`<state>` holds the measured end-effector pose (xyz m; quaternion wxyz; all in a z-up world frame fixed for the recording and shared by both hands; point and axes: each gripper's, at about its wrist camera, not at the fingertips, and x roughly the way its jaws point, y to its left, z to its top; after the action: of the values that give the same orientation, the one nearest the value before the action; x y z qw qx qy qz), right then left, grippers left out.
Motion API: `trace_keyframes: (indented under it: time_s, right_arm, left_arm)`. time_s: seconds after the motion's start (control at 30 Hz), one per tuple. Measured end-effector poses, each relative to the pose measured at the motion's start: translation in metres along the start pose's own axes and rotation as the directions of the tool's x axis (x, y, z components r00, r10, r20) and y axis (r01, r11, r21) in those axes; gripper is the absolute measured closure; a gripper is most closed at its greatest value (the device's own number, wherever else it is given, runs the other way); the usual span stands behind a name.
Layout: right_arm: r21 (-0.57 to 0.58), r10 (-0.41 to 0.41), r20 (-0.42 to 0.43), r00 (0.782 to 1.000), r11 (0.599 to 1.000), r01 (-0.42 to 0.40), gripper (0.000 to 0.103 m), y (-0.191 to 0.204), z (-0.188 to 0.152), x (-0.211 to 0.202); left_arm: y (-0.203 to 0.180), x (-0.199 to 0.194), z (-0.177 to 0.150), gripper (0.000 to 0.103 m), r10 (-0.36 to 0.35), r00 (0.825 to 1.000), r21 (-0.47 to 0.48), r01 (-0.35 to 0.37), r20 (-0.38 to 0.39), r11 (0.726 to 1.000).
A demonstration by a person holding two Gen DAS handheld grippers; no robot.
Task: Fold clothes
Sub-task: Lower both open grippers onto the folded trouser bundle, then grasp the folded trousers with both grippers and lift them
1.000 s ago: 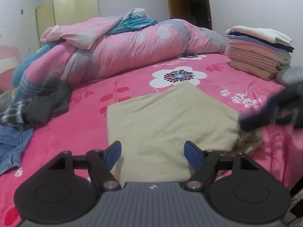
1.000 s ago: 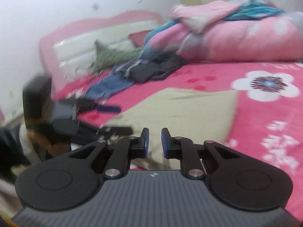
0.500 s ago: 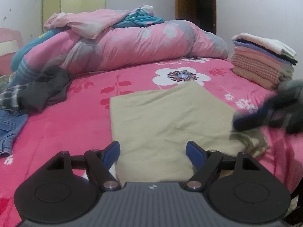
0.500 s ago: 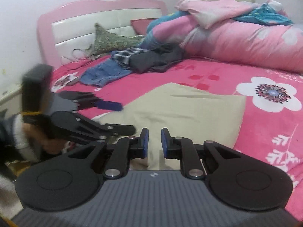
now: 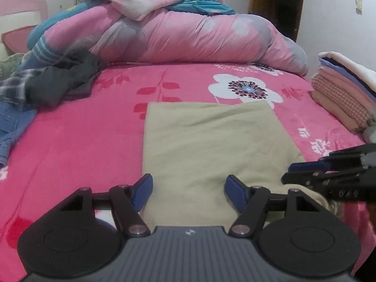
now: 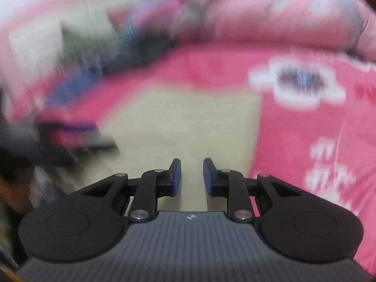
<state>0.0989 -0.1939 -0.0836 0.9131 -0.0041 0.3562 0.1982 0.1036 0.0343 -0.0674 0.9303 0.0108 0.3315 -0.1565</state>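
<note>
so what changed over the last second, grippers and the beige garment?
The right gripper went from nearly shut to jaws opening, nothing between them. The left gripper is closing slightly, also empty, and now faces the beige garment squarely. The garment stays flat on the bed; the folded stack is untouched.

Right tool [image 6: 192, 176] opening, over beige cloth [image 6: 188, 122]

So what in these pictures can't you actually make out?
- Right wrist view: all beyond the right gripper is motion-blurred; the left gripper is a dark smear.
- Left wrist view: the beige garment has its near edge hidden behind the left gripper, whose jaws are closing with nothing gripped.
- Folded stack: cut off by the frame's right edge.
- Jeans: cut off at the left edge.
</note>
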Motion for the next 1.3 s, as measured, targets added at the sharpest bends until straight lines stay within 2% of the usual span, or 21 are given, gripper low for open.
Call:
trace_keyframes:
  time_s: [0.07,0.1,0.17,0.3,0.4,0.53,0.6,0.7,0.8,0.93,1.03,1.17,1.23,1.3]
  right_arm:
    - [-0.034,0.005,-0.003,1.0,0.999,-0.005,0.083,0.001,0.002,0.001]
    - [-0.01,0.014,-0.017,1.0,1.0,-0.014,0.082,-0.002,0.01,-0.001]
    - [0.047,0.016,0.024,1.0,0.999,-0.017,0.082,-0.01,0.025,-0.006]
    - [0.117,-0.045,0.098,0.994,0.993,0.034,0.079,-0.023,0.046,0.003]
    - [0.088,-0.051,0.009,0.999,0.995,0.05,0.076,-0.032,0.04,0.046]
    - [0.119,-0.04,0.021,0.999,0.992,0.037,0.075,-0.033,0.046,0.044]
    - [0.132,-0.029,0.055,0.998,0.991,0.022,0.075,-0.032,0.056,0.038]
    - [0.14,-0.065,0.093,0.994,0.989,0.052,0.074,-0.034,0.068,0.041]
    - [0.181,-0.059,0.035,0.998,0.982,0.052,0.068,-0.044,0.07,0.065]
    - [0.143,-0.039,0.006,0.999,0.989,0.038,0.059,-0.041,0.071,0.074]
    - [0.157,-0.024,-0.005,1.0,0.987,0.025,0.046,-0.037,0.077,0.063]
    - [0.19,-0.025,0.049,0.998,0.982,0.015,0.032,-0.036,0.074,0.03]
    - [0.218,-0.018,0.073,0.997,0.976,0.002,0.02,-0.041,0.069,0.015]
    - [0.246,-0.013,0.077,0.997,0.969,-0.007,0.015,-0.046,0.063,0.004]
  left_arm:
    - [-0.002,-0.001,0.0,0.032,0.014,1.0,0.012,-0.014,-0.006,1.0]
    - [-0.002,0.0,0.001,0.032,0.017,1.0,0.011,-0.017,-0.012,1.0]
    - [-0.003,0.001,0.002,0.032,0.026,0.999,0.008,-0.026,-0.025,1.0]
    - [-0.01,0.003,0.004,0.03,0.056,0.998,0.024,-0.055,-0.04,0.998]
    - [-0.015,0.004,0.006,0.029,0.072,0.996,0.031,-0.07,-0.049,0.997]
    - [-0.019,0.003,0.006,0.028,0.09,0.994,0.047,-0.088,-0.057,0.995]
    - [-0.02,0.002,0.006,0.027,0.097,0.993,0.047,-0.095,-0.062,0.994]
    - [-0.022,0.001,0.006,0.027,0.111,0.991,0.051,-0.108,-0.068,0.993]
    - [-0.025,0.001,0.007,0.025,0.123,0.989,0.057,-0.119,-0.076,0.991]
    - [-0.027,0.001,0.008,0.02,0.137,0.987,0.067,-0.131,-0.083,0.989]
    - [-0.026,0.001,0.007,0.018,0.144,0.986,0.066,-0.138,-0.086,0.988]
    - [-0.028,0.0,0.007,0.017,0.156,0.984,0.078,-0.149,-0.087,0.986]
    - [-0.029,0.0,0.007,0.017,0.163,0.983,0.087,-0.155,-0.087,0.984]
    - [-0.031,0.0,0.008,0.017,0.17,0.982,0.092,-0.162,-0.088,0.983]
